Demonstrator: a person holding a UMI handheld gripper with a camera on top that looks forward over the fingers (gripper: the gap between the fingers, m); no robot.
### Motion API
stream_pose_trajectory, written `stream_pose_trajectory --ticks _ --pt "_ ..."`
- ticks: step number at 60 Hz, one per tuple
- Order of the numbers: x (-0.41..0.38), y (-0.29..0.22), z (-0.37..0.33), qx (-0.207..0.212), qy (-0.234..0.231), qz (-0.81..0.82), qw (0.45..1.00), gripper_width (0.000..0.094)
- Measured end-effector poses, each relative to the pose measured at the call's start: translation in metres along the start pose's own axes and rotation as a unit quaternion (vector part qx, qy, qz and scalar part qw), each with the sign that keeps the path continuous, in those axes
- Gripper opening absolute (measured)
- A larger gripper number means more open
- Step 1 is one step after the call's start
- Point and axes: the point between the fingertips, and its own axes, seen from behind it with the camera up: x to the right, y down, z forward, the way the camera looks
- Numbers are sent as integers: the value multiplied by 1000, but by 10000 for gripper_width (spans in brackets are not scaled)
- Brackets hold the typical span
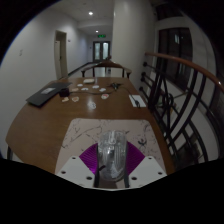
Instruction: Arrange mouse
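Pictured from the handheld rig: 1 pair of tongs [110,168] poised low over a long wooden surface [45,125] in a corridor beside a railing [185,95]. Seen between the 2 fingers, above a purple pad [92,160], a pale, glossy object, apparently the mouse [110,152], on a white mat [85,135] at the near end of the surface. Impossible to tell whether gripped or merely flanked, or how wide the fingers stood. Judged light, rigid and smooth-shelled, so liable to slip; best taken across its 2 flat sides near the middle, squarely, not by the curved top. Farther along: a dark laptop [42,96] and scattered small items [95,92], too small to identify
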Motion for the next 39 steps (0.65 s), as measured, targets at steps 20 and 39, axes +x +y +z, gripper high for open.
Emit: stream_pose_trajectory --ticks 20,39 --pt "17 0 -17 -11 -23 13 1000 872" --pt "55 34 -115 6 -67 4 998 850"
